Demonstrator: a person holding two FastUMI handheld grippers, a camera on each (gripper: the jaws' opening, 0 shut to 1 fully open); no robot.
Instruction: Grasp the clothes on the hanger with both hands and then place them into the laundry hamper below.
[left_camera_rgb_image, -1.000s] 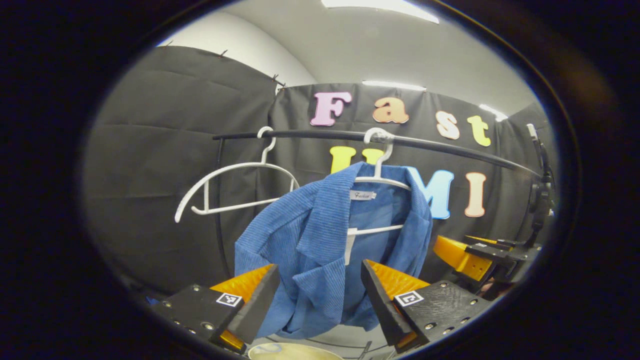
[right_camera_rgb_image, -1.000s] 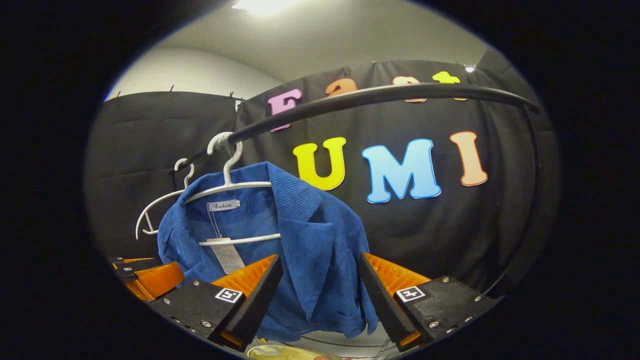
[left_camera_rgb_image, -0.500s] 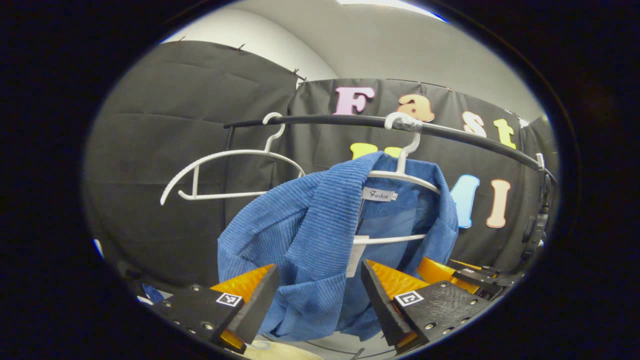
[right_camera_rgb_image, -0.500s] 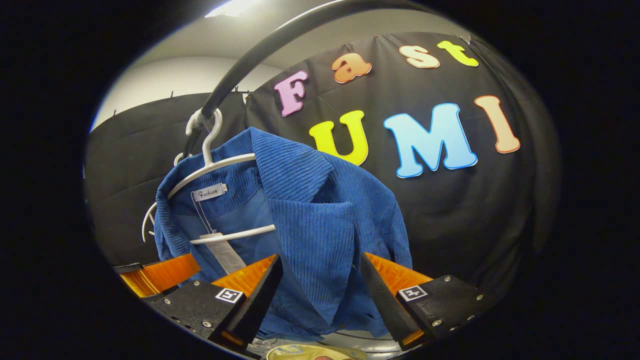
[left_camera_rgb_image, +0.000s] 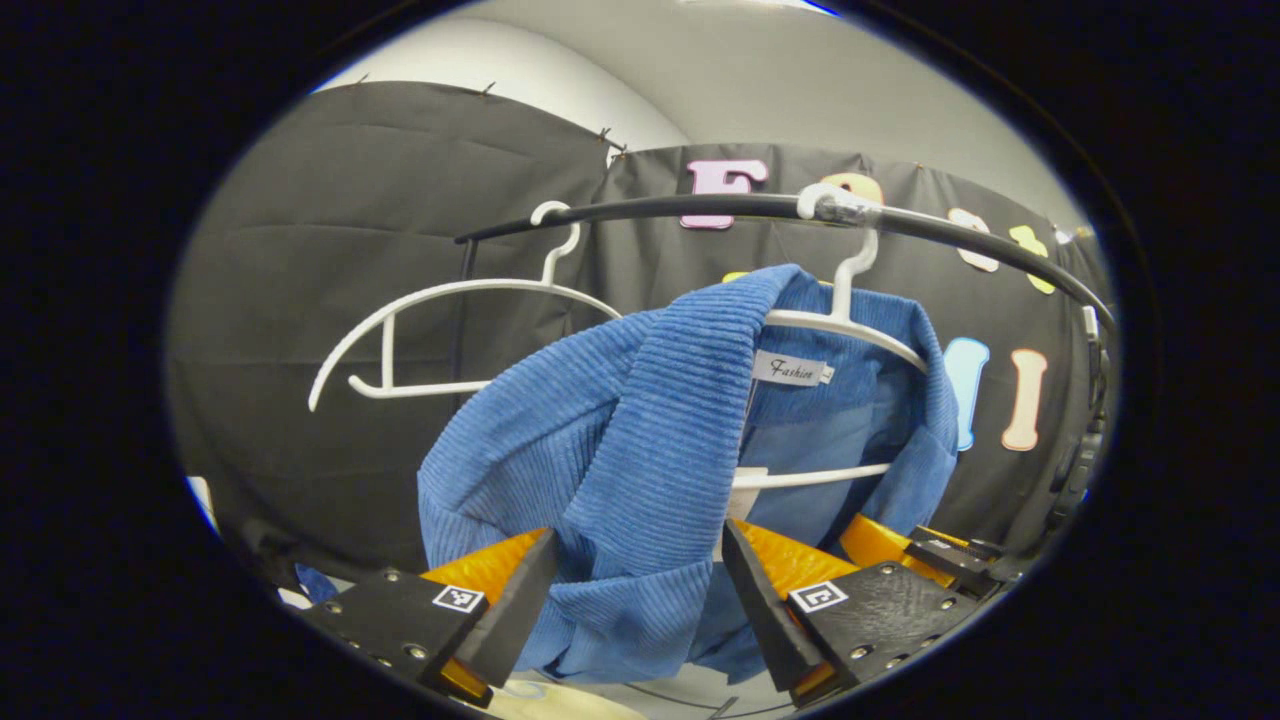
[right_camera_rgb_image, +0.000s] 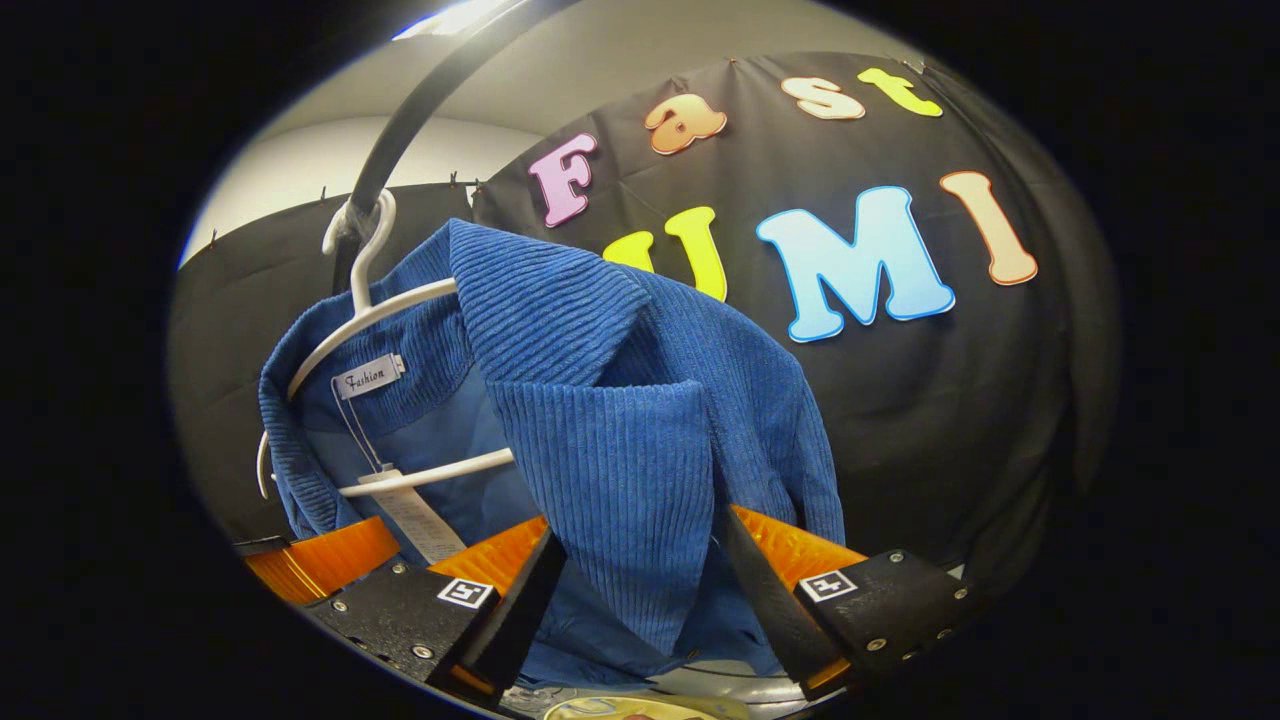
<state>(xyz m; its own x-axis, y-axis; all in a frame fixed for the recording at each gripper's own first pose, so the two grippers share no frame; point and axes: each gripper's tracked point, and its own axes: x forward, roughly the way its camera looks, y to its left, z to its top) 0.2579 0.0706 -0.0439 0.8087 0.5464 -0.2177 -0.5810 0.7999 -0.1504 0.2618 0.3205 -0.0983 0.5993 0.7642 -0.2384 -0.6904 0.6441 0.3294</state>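
A blue corduroy jacket (left_camera_rgb_image: 640, 470) hangs on a white hanger (left_camera_rgb_image: 850, 320) from a black rail (left_camera_rgb_image: 700, 208). In the left gripper view my left gripper (left_camera_rgb_image: 640, 600) is open, and the jacket's left lapel lies between its fingers. My right gripper (right_camera_rgb_image: 640, 600) is open too, with the jacket (right_camera_rgb_image: 600, 440) and its right lapel between its fingers in the right gripper view. The hanger (right_camera_rgb_image: 370, 315) hooks over the rail (right_camera_rgb_image: 420, 100) at upper left there. The right gripper (left_camera_rgb_image: 920, 550) shows low on the right in the left gripper view, and the left gripper (right_camera_rgb_image: 320, 555) low on the left in the right gripper view.
A second, bare white hanger (left_camera_rgb_image: 450, 300) hangs on the rail to the left of the jacket. A pale rim (right_camera_rgb_image: 640, 708) of something round shows under the jacket at the bottom edge. Black cloth walls stand close behind the rail.
Both grippers have moved up and in toward the jacket; each lapel now lies between the open fingers. The jacket looks larger in both views.
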